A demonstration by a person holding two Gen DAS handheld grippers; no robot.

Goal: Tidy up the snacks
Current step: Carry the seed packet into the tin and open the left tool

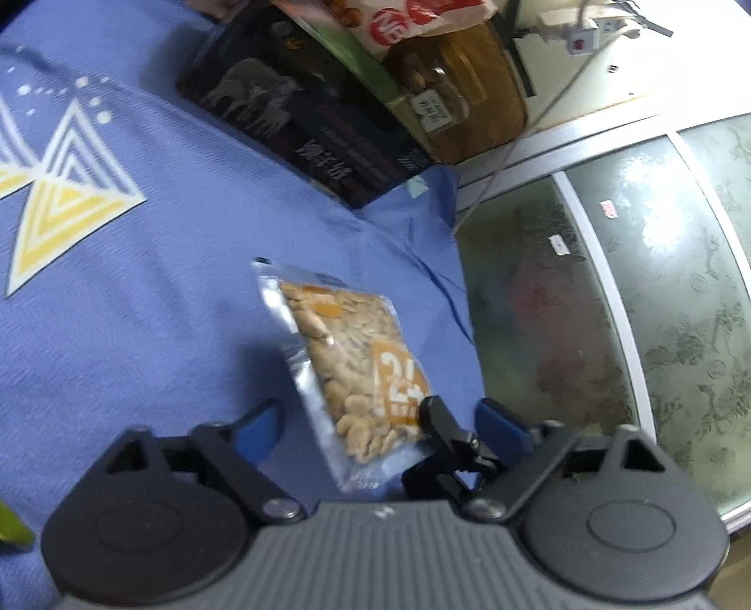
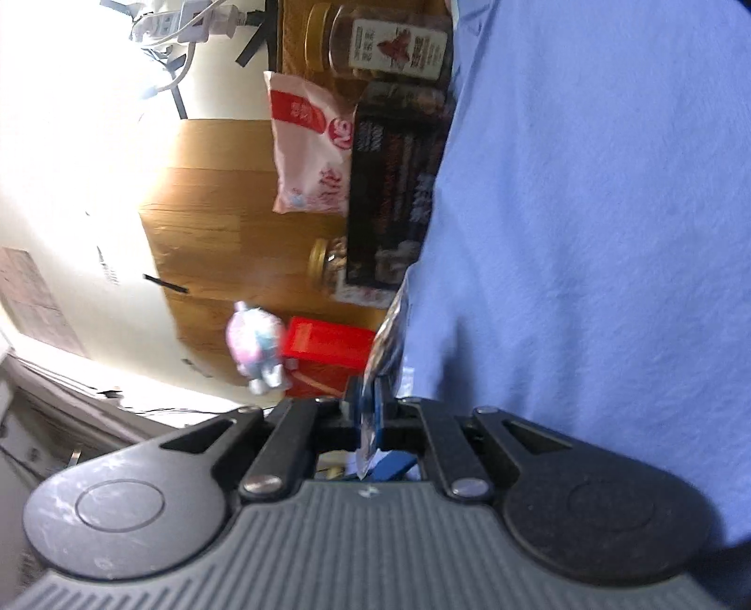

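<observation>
A clear packet of pale nuts with an orange label [image 1: 347, 356] hangs tilted just above the blue cloth [image 1: 141, 305]. My left gripper [image 1: 380, 417] is open around it, and its blue pads [image 1: 263, 420] stand clear of the packet on either side. Black fingers [image 1: 441, 427], apparently my right gripper's, clamp the packet's lower right corner. In the right wrist view, which is rolled sideways, my right gripper [image 2: 371, 413] is shut on the same packet [image 2: 387, 347], seen edge-on as a thin strip.
At the cloth's far edge stand a dark box [image 1: 300, 122], a red and white bag [image 1: 422, 19] and a brown jar [image 1: 450, 80]. A patterned glass surface [image 1: 657, 281] lies to the right. A red box [image 2: 328, 347] and a plush toy [image 2: 258, 352] sit beyond.
</observation>
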